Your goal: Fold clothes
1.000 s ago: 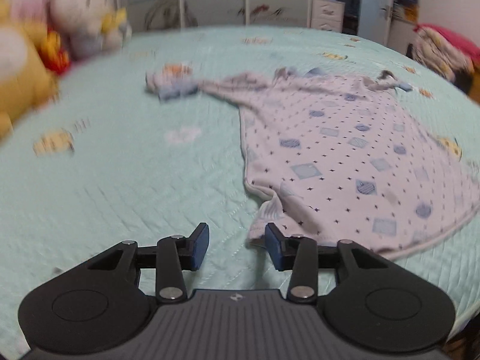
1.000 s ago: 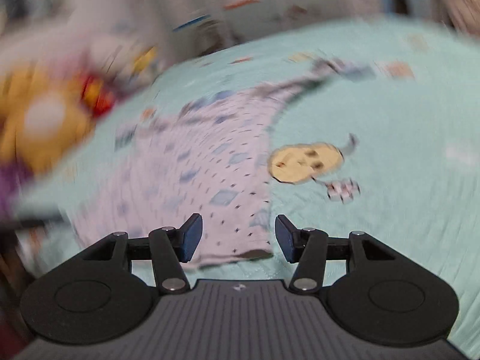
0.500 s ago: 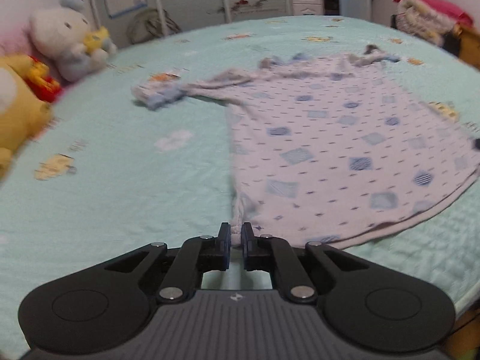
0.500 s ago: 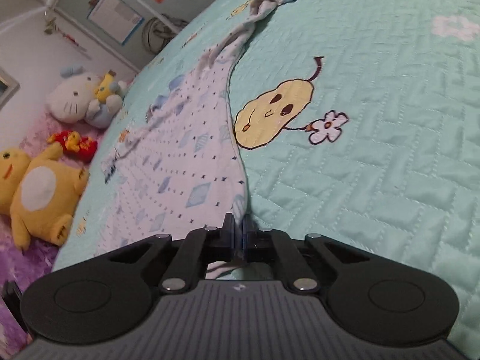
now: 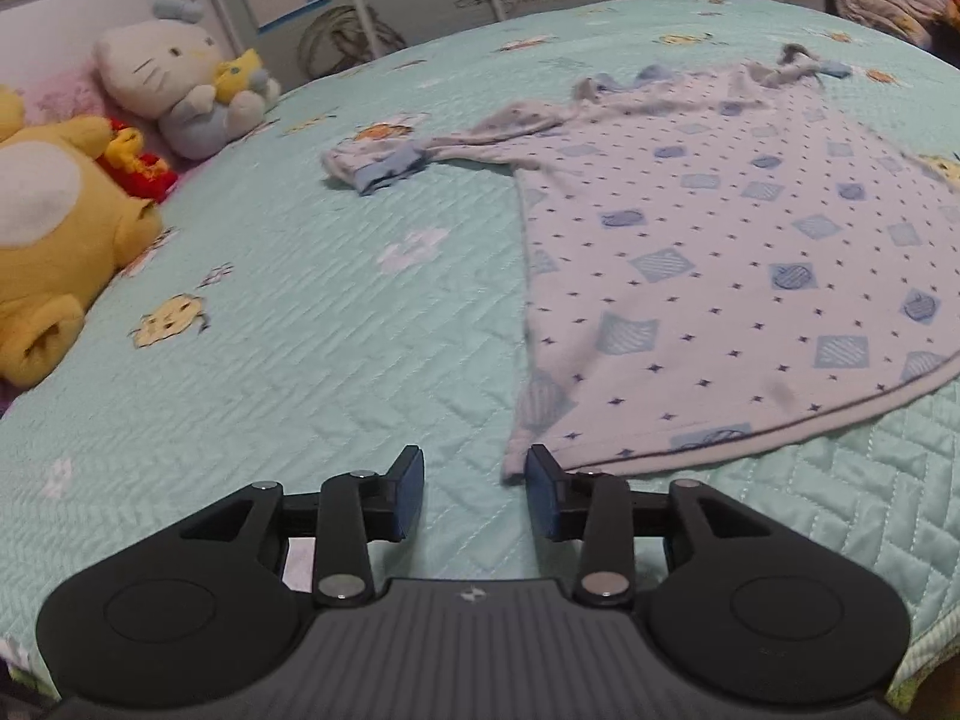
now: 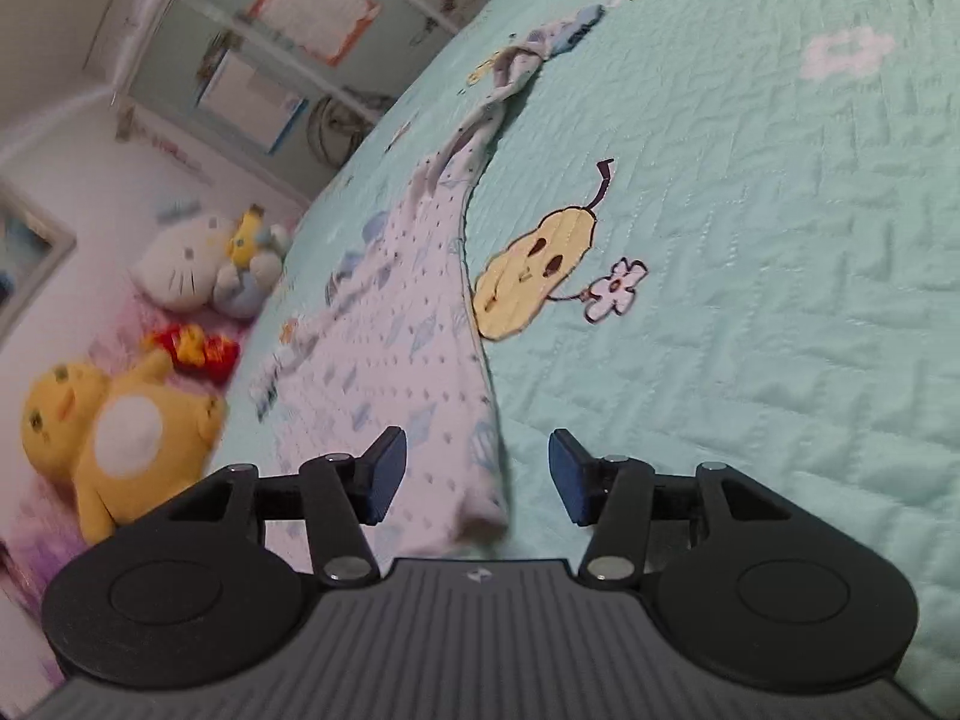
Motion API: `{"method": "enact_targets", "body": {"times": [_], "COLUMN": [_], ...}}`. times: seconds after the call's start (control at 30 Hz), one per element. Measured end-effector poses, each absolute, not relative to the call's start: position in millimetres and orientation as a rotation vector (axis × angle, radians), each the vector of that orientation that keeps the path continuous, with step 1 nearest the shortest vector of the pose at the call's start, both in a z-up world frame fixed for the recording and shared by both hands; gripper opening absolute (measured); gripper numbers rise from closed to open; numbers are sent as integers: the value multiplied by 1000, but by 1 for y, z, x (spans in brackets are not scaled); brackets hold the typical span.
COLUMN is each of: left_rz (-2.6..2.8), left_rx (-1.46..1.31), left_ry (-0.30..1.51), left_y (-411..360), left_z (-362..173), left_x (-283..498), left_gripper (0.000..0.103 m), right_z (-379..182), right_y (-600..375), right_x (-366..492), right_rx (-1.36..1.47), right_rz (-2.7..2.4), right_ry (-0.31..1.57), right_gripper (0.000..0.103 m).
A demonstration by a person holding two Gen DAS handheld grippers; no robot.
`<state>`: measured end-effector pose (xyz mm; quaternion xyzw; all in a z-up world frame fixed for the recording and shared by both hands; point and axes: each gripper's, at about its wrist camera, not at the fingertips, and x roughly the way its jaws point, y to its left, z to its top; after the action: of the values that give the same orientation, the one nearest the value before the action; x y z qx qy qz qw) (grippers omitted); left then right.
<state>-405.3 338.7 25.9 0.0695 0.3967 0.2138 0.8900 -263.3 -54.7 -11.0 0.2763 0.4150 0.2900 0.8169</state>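
A: Start nearest. What are the grippers doing?

B: The left gripper (image 5: 474, 495) has its jaws opening, with only bare quilt between the pads; the garment's (image 5: 738, 276) near hem corner lies just beside its right-hand pad, not pinched. The right gripper (image 6: 477, 477) is opening too. The garment's (image 6: 396, 348) other hem corner sits between its pads, but neither pad presses on it.

A: So nothing is held. Where is the garment relative to the bed?

B: Spread flat on the quilted bed cover (image 5: 288, 360), hem toward the near edge of the bed, body running away from it. Farther along, one sleeve (image 5: 420, 150) trails out to the side with its blue cuff bunched, and the neckline end is rumpled farthest from the hem.

A: Which step is this, would you say?

B: I'd judge it the laying-out stage: hem set down straight, no fold made yet.

A: And next?

B: Probably the sleeves. They'd need pinching near the cuffs and bringing in over the body before any fold of the body itself. The cloth looks thin and limp, so a shallow pinch may slip.

A: Anything beyond the garment?

B: Plush toys (image 5: 180, 84) past the far side of the bed cover, well apart from it.
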Motion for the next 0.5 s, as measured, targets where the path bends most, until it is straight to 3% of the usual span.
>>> {"method": "enact_targets", "body": {"times": [0.27,0.37,0.43,0.5], "left_rz": [426,326,294,287], "left_rx": [175,222,222,201], "left_ry": [639,685,750,812], "left_y": [313,297,293,294], "left_z": [68,58,42,25], "left_x": [-408,-385,-369,-360], "left_gripper": [42,46,46,46], "right_z": [1,-1,-2,-3], "right_y": [-10,1,6,10], "right_x": [-297,-301,-302,-302], "right_rx": [65,-25,-56,-87], "right_rz": [641,623,626,639], "right_ry": [748,711,696,688], "right_gripper": [52,51,42,17]}}
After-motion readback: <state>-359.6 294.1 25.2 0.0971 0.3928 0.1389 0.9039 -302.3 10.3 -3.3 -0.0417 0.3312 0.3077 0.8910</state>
